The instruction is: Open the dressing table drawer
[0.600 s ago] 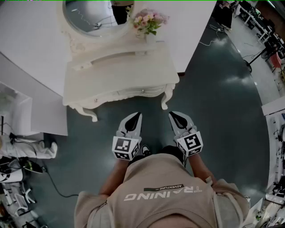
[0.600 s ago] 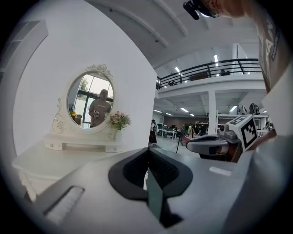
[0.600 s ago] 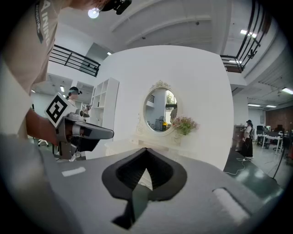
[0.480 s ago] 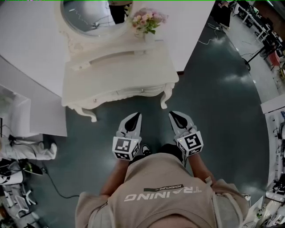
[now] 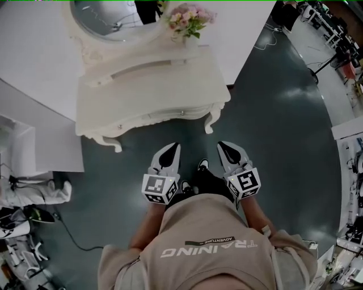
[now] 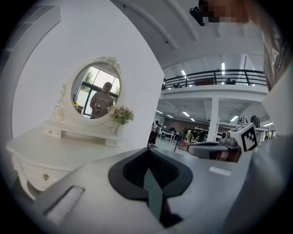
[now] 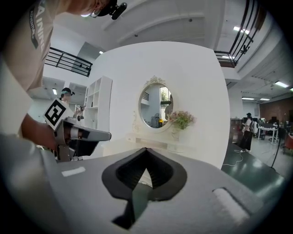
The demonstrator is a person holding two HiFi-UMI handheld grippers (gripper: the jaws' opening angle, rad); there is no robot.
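Observation:
The white dressing table (image 5: 164, 85) stands ahead against the wall. Its drawer (image 5: 152, 119) is closed, and a small knob (image 5: 182, 112) shows on the front. My left gripper (image 5: 172, 148) and right gripper (image 5: 223, 146) hover side by side over the floor, short of the table and apart from it. Both are shut with nothing between the jaws. In the left gripper view the left gripper (image 6: 147, 149) points past the table's right end, where a drawer knob (image 6: 45, 177) shows low at the left. In the right gripper view the right gripper (image 7: 146, 150) points at the table (image 7: 151, 142).
An oval mirror (image 5: 108, 17) and a vase of pink flowers (image 5: 187, 20) stand on the table top. White shelving (image 5: 22, 153) and cables lie at the left. The person's shoe (image 5: 202, 165) is on the dark green floor (image 5: 272, 130) between the grippers.
Both grippers hold the same spot in the head view. A shoe has stepped forward between them, and the view has shifted slightly toward the table.

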